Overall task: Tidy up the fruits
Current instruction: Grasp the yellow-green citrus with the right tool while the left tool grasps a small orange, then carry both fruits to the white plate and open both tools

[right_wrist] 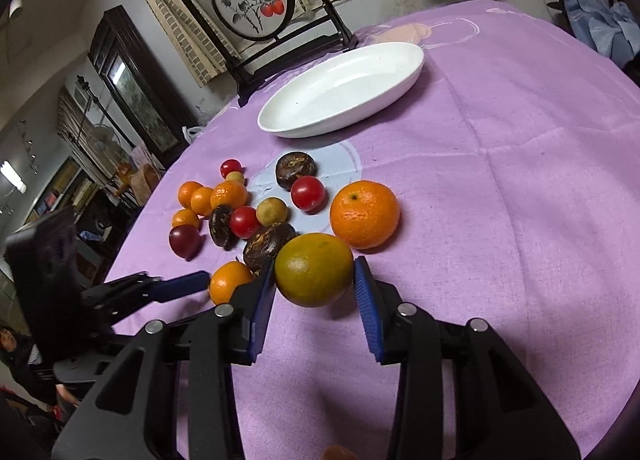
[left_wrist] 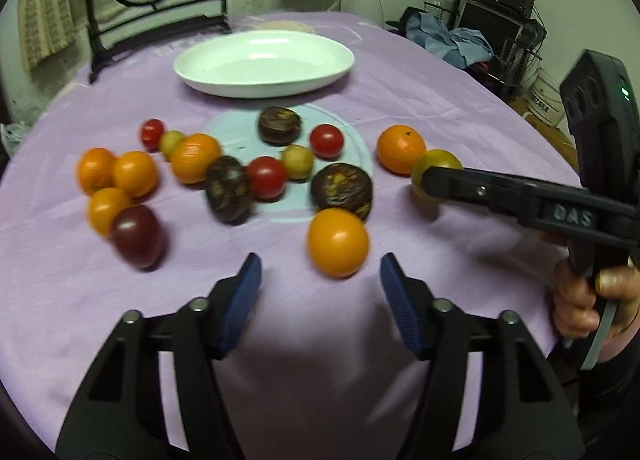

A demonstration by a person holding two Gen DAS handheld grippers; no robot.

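Beside the fruit pile, right tongs [right_wrist: 314, 288] clamp a green-orange citrus [right_wrist: 314, 268].

Your fruits lie loose on the table, none in the white dish [right_wrist: 340, 93].
Your right tongs [right_wrist: 315, 280] clamp a green-orange citrus [right_wrist: 314, 268], with a bright mandarin [right_wrist: 365, 213] just beyond it. An orange tomato [left_wrist: 338, 242] sits just ahead of your left tongs [left_wrist: 320, 288], between their open tips; dark brown fruits, red tomatoes and small oranges cluster farther out, short of the dish.
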